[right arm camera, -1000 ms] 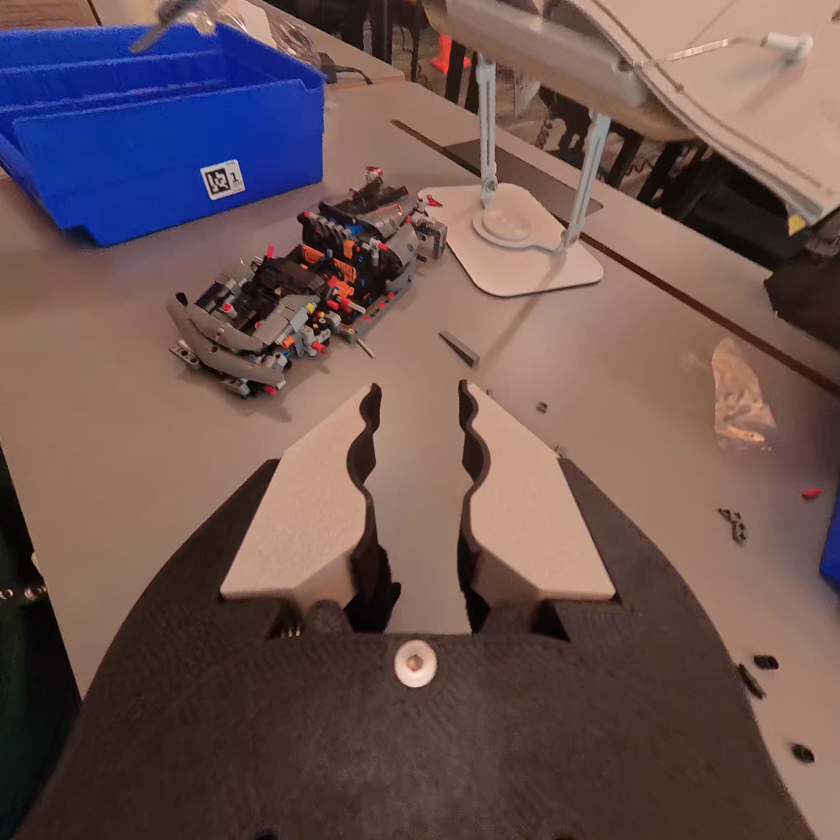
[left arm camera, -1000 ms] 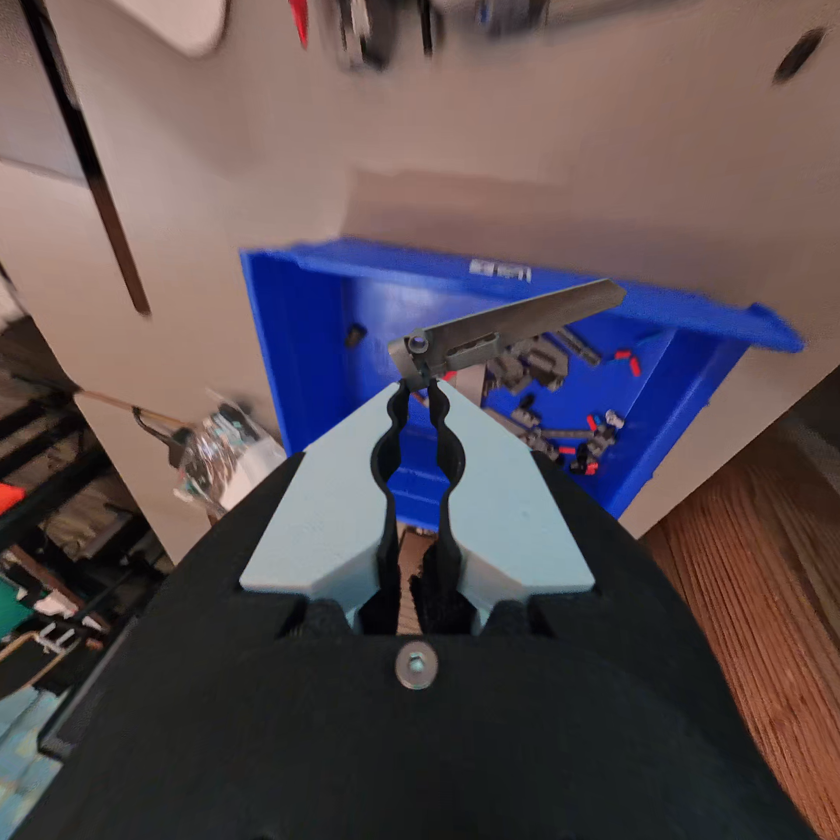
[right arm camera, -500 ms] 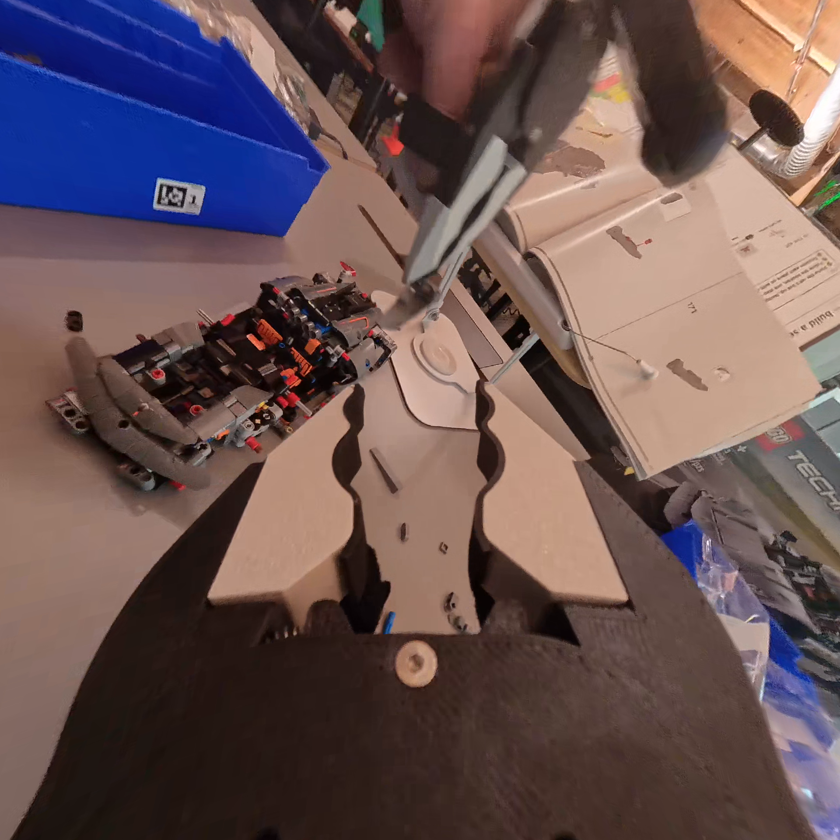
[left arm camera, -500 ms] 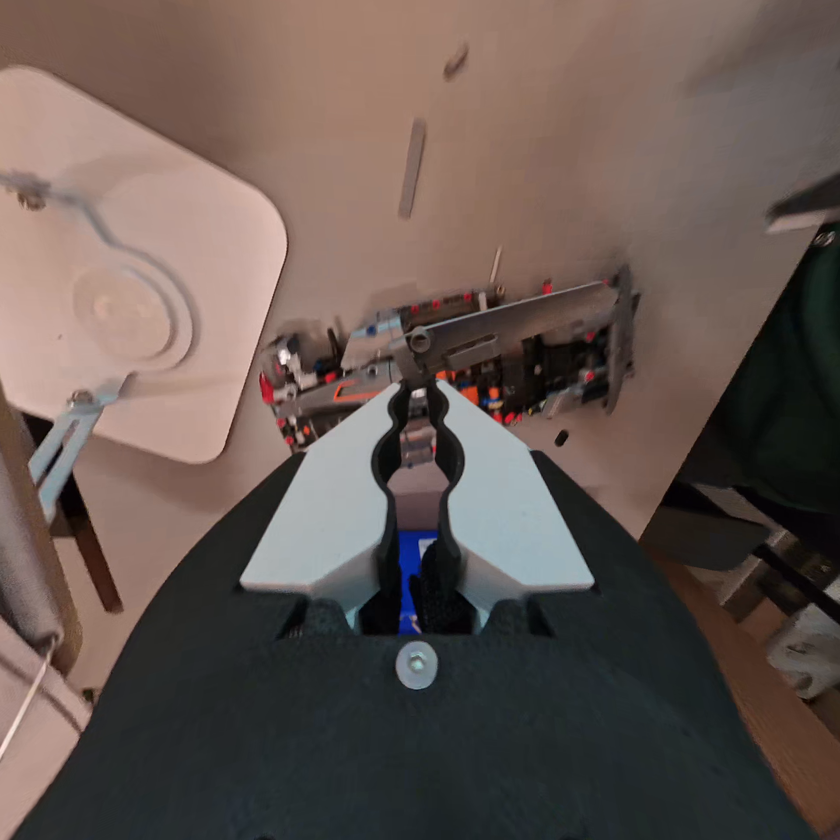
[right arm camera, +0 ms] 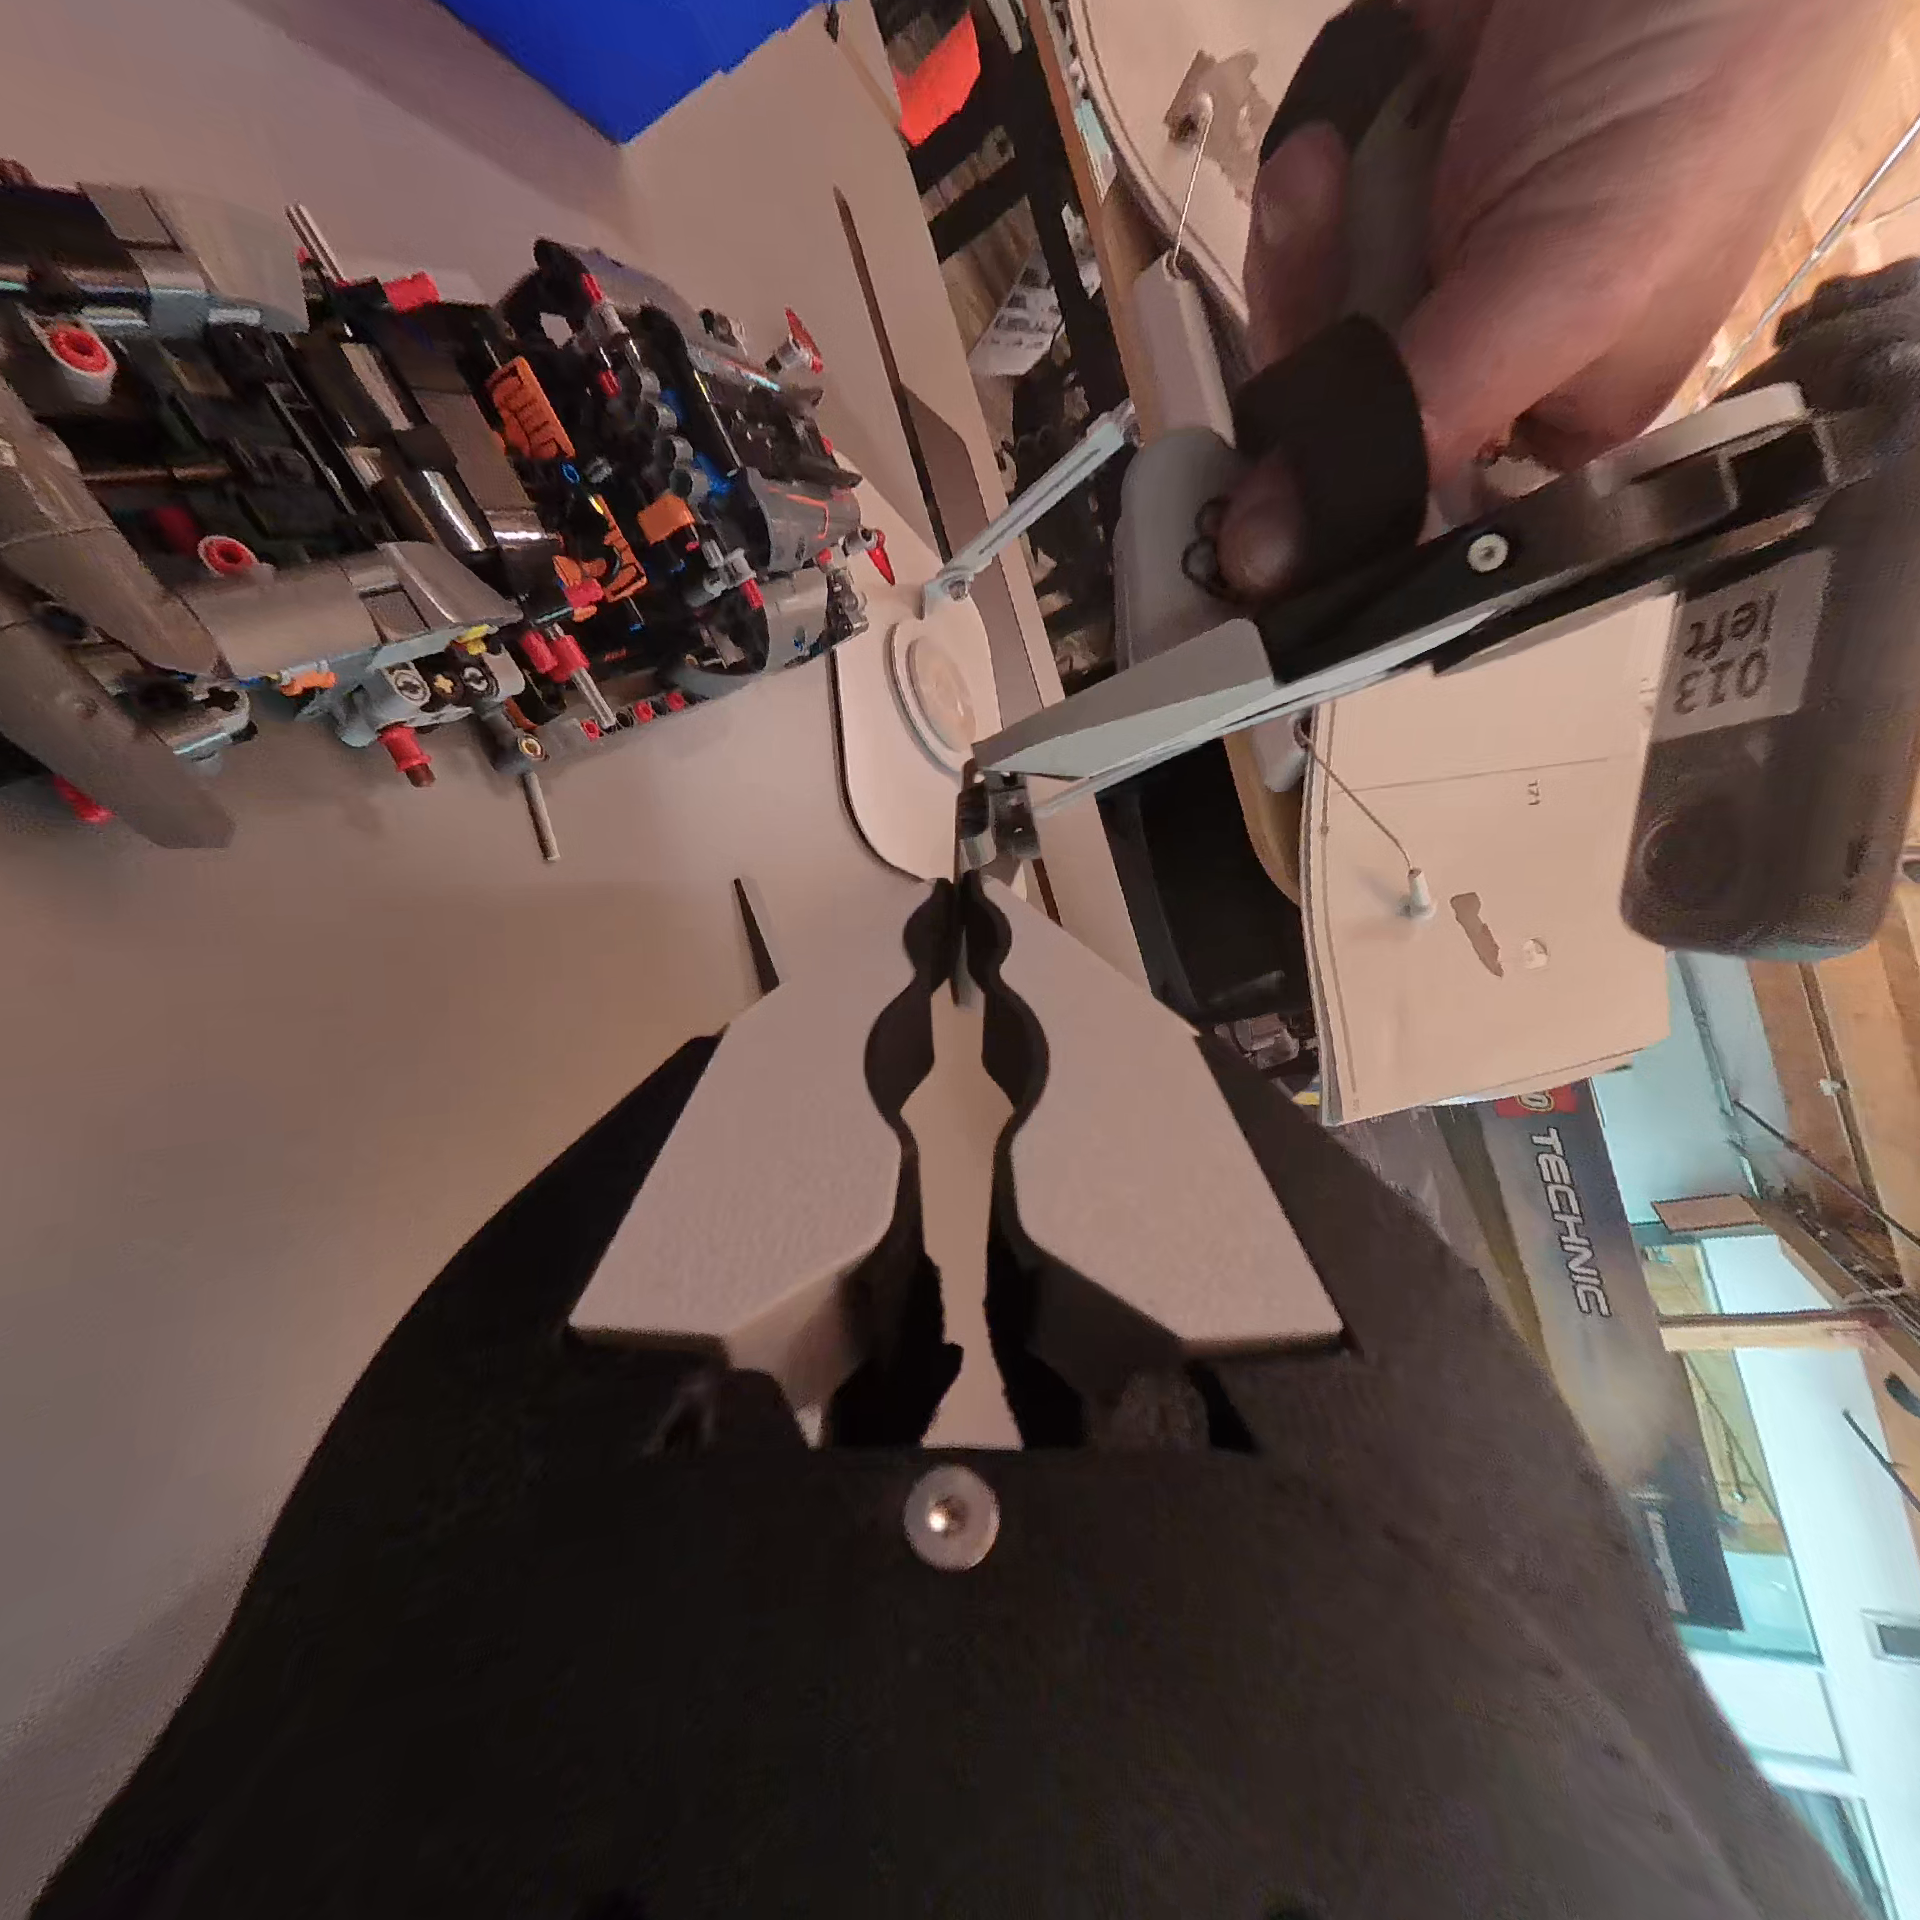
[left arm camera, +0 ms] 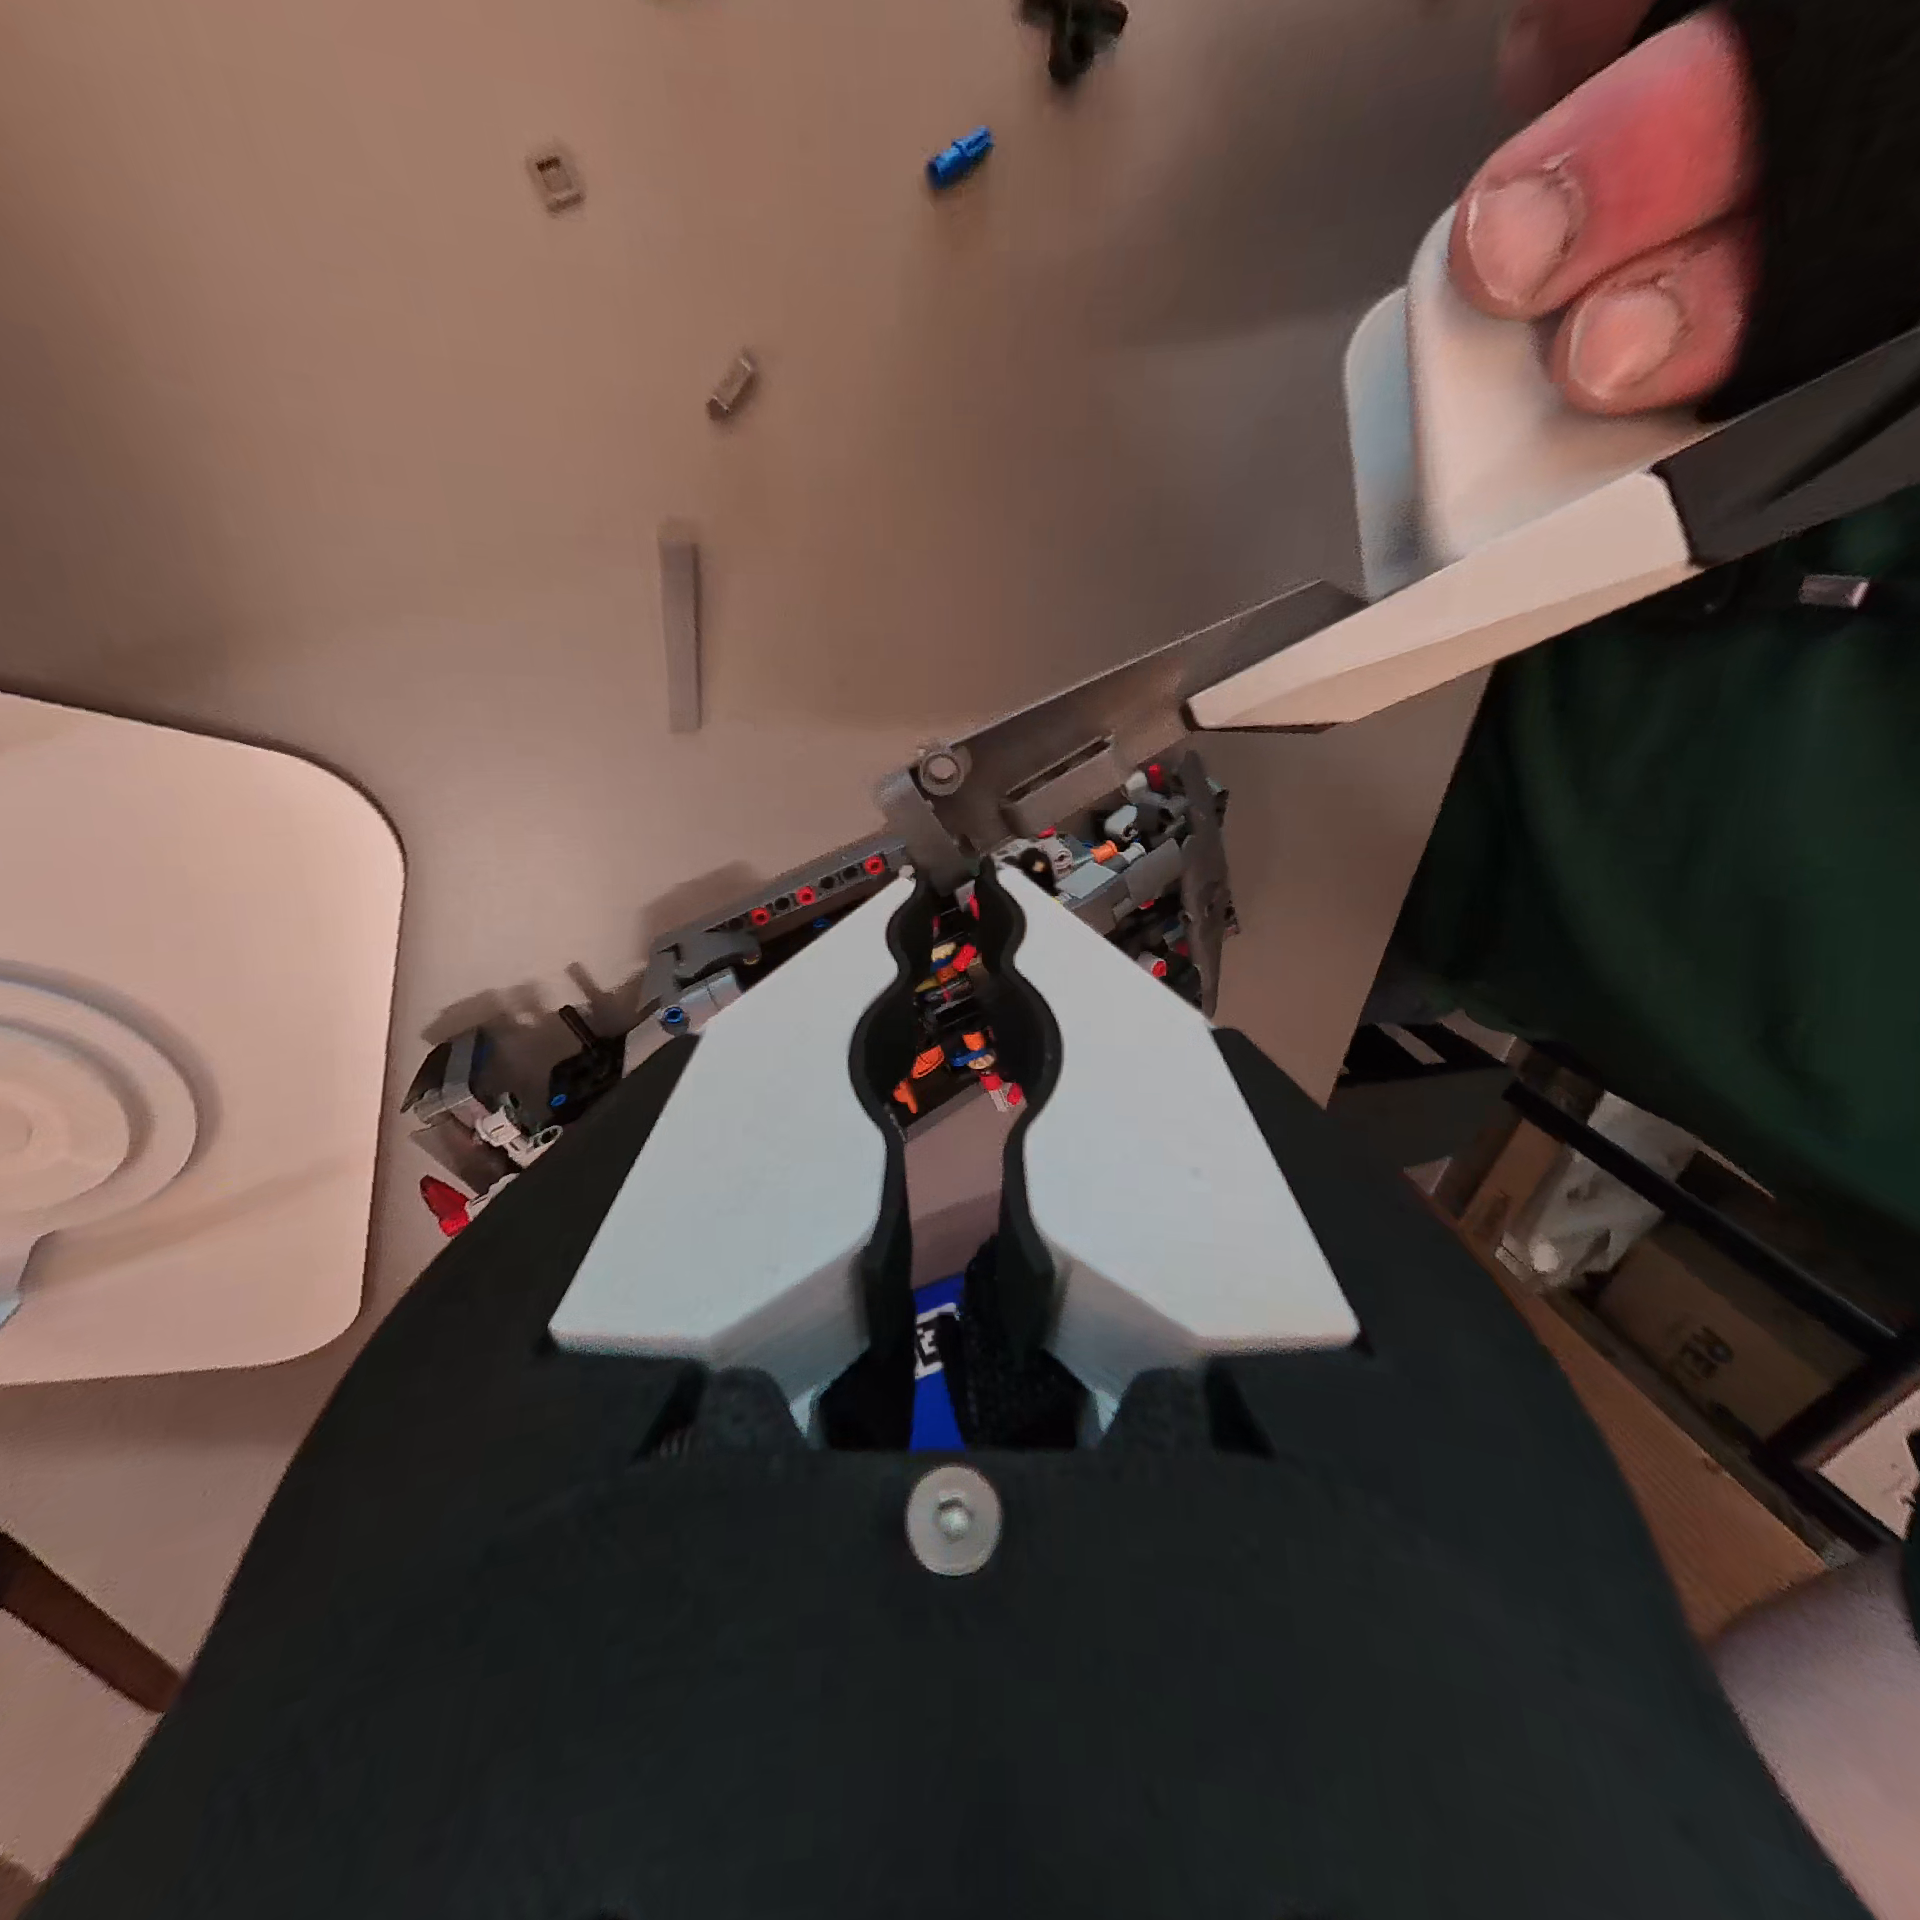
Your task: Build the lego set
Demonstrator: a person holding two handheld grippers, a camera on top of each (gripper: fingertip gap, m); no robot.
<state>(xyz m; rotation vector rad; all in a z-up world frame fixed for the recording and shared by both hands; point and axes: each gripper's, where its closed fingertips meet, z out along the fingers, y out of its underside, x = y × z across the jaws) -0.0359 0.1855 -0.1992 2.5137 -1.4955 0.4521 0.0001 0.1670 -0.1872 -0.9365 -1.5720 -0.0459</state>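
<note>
My left gripper [left arm camera: 951, 883] is shut on one end of a long grey Lego panel [left arm camera: 1091, 717] with a pin joint, held in the air above the part-built Lego car [left arm camera: 810, 935]. My right gripper [left arm camera: 1200, 717] comes in from the upper right and is shut on the panel's other end. In the right wrist view my right gripper [right arm camera: 958, 914] pinches the panel [right arm camera: 964, 966] edge-on, and the left gripper [right arm camera: 982, 764] meets it from the right. The car [right arm camera: 468, 499] lies on the table at the upper left.
The book stand's white base [left arm camera: 208, 1039] sits left of the car, with the open instruction book [right arm camera: 1455, 883] on it. Loose parts lie on the table: a grey beam [left arm camera: 681, 634], a blue pin [left arm camera: 958, 156], a dark wedge [right arm camera: 753, 935]. A blue bin [right arm camera: 623, 52] stands behind. Across from one pair of fingers to the other is roughly 5 centimetres.
My left gripper carried the grey panel from over the blue bin to above the car. My right gripper moved up to it and went from open to shut on the panel's far end.
</note>
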